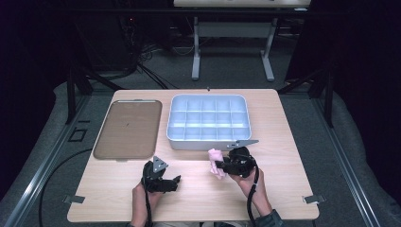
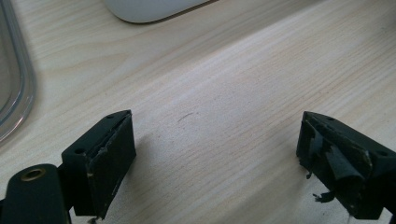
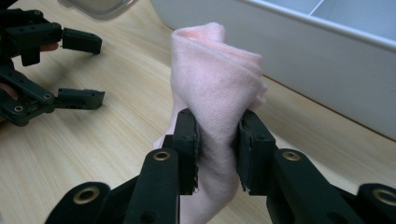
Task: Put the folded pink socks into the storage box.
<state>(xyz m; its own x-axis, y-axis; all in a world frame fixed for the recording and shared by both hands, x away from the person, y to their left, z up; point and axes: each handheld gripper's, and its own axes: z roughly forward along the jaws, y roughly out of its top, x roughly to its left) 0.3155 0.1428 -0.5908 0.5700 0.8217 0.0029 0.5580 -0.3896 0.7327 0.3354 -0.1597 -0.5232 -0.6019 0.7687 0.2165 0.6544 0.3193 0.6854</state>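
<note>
The counter (image 1: 283, 142) is a light wood-grain laminate with rounded corners. On its far half stands a pale blue-grey plastic organiser tray (image 1: 208, 142), rectangular with rounded corners and divided by thin walls into a grid of compartments. To its left lies a flat, brown-tinted translucent lid (image 1: 127, 128) of similar outline, with a raised clear rim.

The right gripper (image 1: 216, 166) holds a soft pink knitted cloth (image 1: 216, 157) (fine ribbed weave, rolled into a loose twist). The jaws are closed onto the middle of the roll, pinching it narrow; its upper end bulges above the jaws and its lower end hangs below them. The cloth sits just in front of the tray's near wall.

The left gripper (image 1: 177, 181) has its jaws spread wide and holds nothing; bare counter shows between the worn black pads (image 2: 109, 163).
</note>
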